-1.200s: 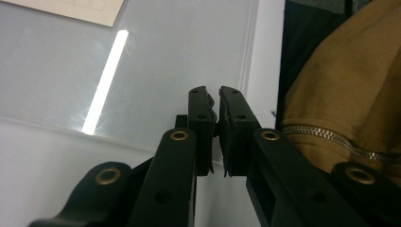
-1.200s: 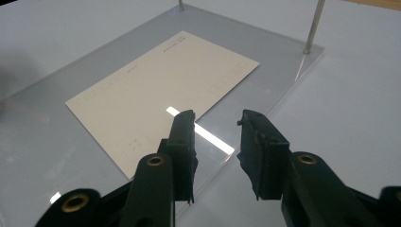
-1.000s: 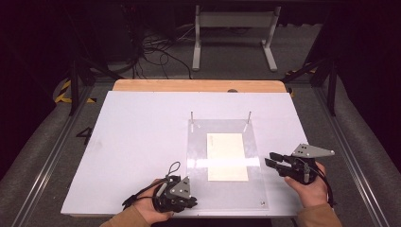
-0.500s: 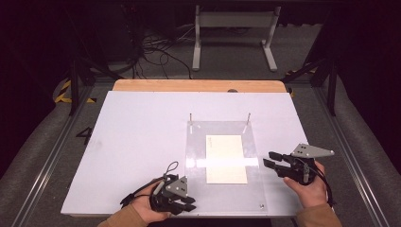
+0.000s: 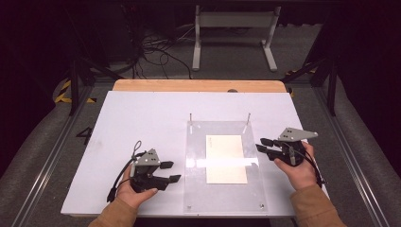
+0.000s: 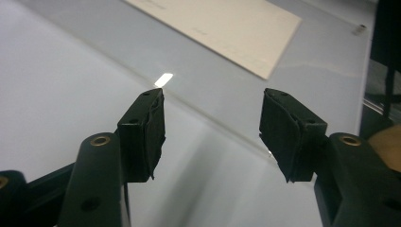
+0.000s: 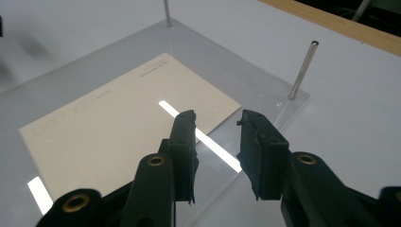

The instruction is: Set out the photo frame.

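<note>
So there's a white board (image 5: 142, 118) on the table with a clear acrylic plate (image 5: 198, 142) sitting on it, a bit right of center. A cream card (image 5: 226, 158) lies flat on that plate, toward its 3 o'clock side, and two thin metal pins (image 5: 190, 117) stand upright at the plate's far corners, at 11 and 1 o'clock.

The left gripper (image 5: 171, 172) is off the plate's 8 o'clock edge, just beside it, pointing toward 3 o'clock. Its jaws have just been opening and now stand fairly wide with nothing between them; in the left gripper view (image 6: 213, 127) you just see the plate edge and the card further out through the gap.

The right gripper (image 5: 263, 144) is at the plate's 3 o'clock edge, pointing toward 9 o'clock at the card. Its jaws have been closing a little and sit at a narrower gap, also empty. In the right gripper view (image 7: 216, 142) the tips hang above the card's near corner, not touching it as far as I can tell.
</note>
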`<action>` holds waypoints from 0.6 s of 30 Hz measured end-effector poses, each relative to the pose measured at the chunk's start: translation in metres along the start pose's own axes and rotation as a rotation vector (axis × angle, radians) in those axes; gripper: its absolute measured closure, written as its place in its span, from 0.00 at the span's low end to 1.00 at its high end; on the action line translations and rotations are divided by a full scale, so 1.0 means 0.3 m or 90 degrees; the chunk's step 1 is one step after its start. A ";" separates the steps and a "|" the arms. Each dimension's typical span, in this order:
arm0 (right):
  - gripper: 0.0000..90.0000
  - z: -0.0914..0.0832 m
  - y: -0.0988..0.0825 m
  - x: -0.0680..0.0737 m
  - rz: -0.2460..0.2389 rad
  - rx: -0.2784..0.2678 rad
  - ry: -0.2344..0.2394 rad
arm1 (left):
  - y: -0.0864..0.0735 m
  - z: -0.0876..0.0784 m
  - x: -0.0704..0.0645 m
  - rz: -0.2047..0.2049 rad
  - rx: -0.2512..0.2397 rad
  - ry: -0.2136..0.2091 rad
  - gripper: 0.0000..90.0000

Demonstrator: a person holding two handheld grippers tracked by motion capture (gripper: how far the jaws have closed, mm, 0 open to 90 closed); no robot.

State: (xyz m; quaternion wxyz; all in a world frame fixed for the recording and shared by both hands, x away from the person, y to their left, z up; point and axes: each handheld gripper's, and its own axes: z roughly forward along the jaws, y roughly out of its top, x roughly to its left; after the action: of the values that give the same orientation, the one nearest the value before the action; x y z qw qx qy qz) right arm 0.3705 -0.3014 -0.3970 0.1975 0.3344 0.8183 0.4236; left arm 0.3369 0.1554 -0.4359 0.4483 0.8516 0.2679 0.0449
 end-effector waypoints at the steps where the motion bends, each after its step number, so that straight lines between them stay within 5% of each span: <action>1: 0.72 0.009 0.012 -0.010 0.001 -0.002 -0.001 | -0.006 -0.009 0.009 -0.006 -0.006 0.009 0.46; 5: 0.76 0.039 0.053 -0.051 0.016 -0.017 -0.008 | -0.026 -0.037 0.042 -0.023 -0.022 0.053 0.45; 18: 0.80 0.165 0.120 -0.141 0.024 0.015 -0.064 | -0.060 -0.062 0.051 -0.047 -0.033 0.090 0.44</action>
State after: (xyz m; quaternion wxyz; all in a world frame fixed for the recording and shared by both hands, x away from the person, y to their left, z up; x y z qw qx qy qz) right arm 0.4436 -0.2889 -0.3935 0.2266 0.3727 0.8060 0.4002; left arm 0.3366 0.1850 -0.4415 0.4514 0.8240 0.3289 0.0952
